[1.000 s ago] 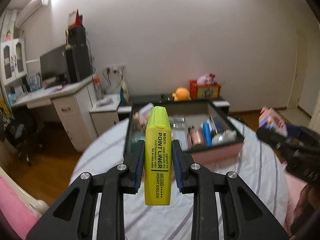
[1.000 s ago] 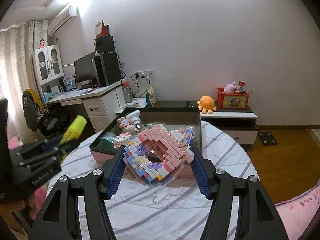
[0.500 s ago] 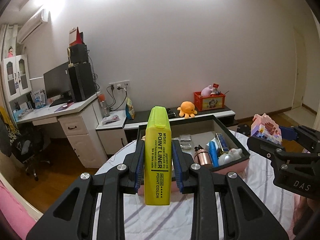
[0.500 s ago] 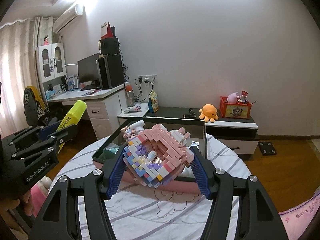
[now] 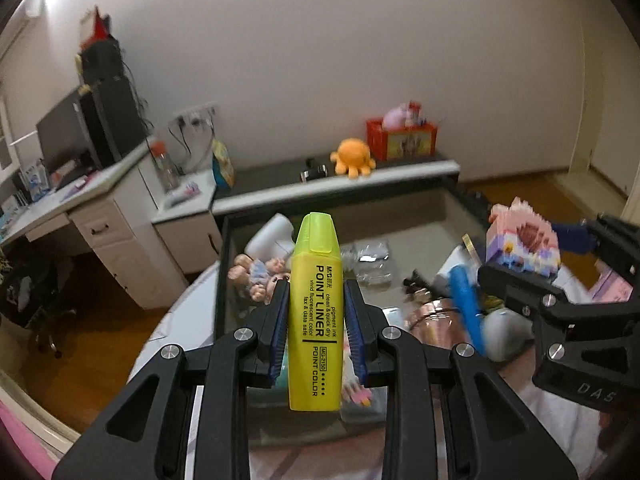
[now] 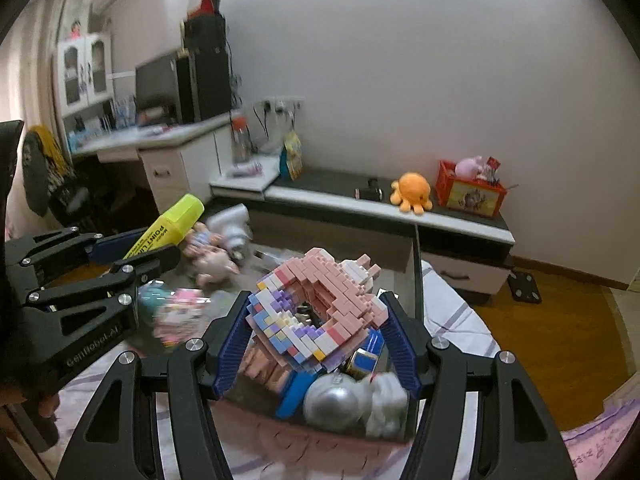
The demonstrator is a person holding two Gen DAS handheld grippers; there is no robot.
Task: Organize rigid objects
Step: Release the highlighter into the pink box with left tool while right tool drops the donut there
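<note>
The left gripper (image 5: 316, 320) pinches a yellow marker (image 5: 315, 312) — the right gripper (image 6: 316, 332) squeezes a block toy (image 6: 316, 312), whose hole only its own view shows — over the box (image 5: 219, 280).

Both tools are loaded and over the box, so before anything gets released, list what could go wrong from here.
1. The pink and purple toy-brick model in the right tool is held only at its sides; squeezing or dropping might break bricks off.
2. The dark open box already looks crowded below it: a silver round object and blue piece could block it.
3. The yellow Point Liner highlighter in the left tool could land on the small doll.
</note>
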